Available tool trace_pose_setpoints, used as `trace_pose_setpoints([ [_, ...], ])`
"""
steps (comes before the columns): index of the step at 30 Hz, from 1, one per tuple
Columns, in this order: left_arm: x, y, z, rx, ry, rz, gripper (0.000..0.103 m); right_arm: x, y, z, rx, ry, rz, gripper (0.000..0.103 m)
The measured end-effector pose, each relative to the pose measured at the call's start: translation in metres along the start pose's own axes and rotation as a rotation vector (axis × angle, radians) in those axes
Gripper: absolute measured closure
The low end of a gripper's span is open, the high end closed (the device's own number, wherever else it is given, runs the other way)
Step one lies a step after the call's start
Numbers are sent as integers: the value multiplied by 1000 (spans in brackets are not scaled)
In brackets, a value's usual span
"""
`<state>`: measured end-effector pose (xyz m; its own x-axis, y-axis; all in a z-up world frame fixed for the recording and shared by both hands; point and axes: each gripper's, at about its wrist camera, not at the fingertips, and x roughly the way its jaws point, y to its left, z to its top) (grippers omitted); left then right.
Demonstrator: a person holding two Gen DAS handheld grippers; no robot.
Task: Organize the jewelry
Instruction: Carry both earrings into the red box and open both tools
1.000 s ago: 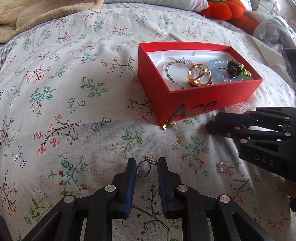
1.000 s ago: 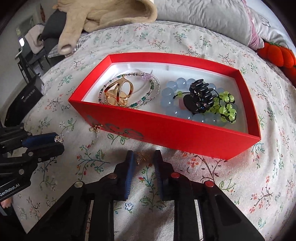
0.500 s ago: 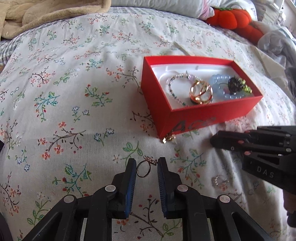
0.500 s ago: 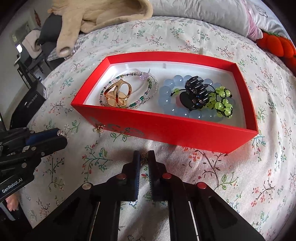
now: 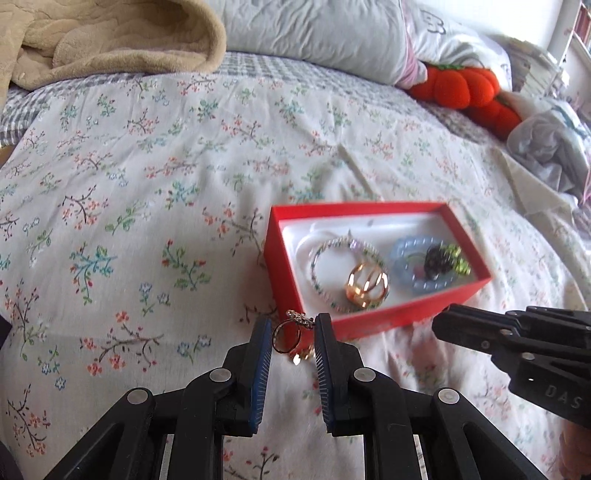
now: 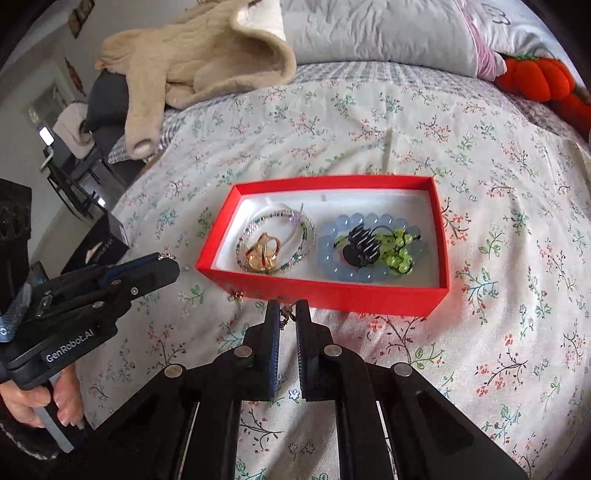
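**Desk:** What does the left tool [image 5: 292,334] have?

**Photographer:** A thin gold ring [image 5: 286,334] with a small jeweled top, pinched upright between the blue pads [image 5: 260,354], above the floral bedspread [image 5: 147,221]. It sits just short of the near-left corner of the red box [image 5: 295,295]. The same tool shows at the left of the right wrist view [image 6: 162,264], with the ring's sparkle at its tip.

**Desk:** And the right tool [image 6: 287,317]?

**Photographer:** Nearly pressed together on a small dangling piece [image 6: 284,317], too tiny to identify, right in front of the box's near wall [image 6: 332,295]. From the left camera, that tool [image 5: 443,328] comes in from the right, its tips close together.

**Desk:** What is in the box?

**Photographer:** A beaded bracelet [image 6: 277,236] with a gold ring-shaped piece [image 6: 264,253] on it at the left; a pale blue bead bracelet [image 6: 362,273] under a black clip [image 6: 360,247] and green beads [image 6: 397,251] at the right. A small gold item [image 6: 236,296] lies on the bedspread against the box's front.

**Desk:** Background?

**Photographer:** A beige blanket [image 5: 92,37], a pillow [image 5: 314,33] and an orange plush pumpkin [image 5: 461,88] at the head of the bed.
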<state>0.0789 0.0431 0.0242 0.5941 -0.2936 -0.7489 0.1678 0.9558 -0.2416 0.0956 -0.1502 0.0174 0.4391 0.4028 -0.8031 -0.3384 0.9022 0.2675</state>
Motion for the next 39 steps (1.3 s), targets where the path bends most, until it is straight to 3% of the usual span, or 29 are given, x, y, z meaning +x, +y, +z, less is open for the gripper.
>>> trace_pose_setpoints([
  [6, 10, -5, 21, -29, -6, -36, 85, -16, -14, 22, 60, -71, -4, 94],
  [13, 34, -10, 39, -123, 40, -98, 85, -19, -33, 40, 113, -92, -25, 94],
  [28, 66, -12, 44, -191, 113, -77, 84, -3, -53, 49, 150, -56, -42, 94],
  [39, 50, -12, 46, -207, 92, -61, 66, 1, -55, 53, 170, -53, -39, 94],
])
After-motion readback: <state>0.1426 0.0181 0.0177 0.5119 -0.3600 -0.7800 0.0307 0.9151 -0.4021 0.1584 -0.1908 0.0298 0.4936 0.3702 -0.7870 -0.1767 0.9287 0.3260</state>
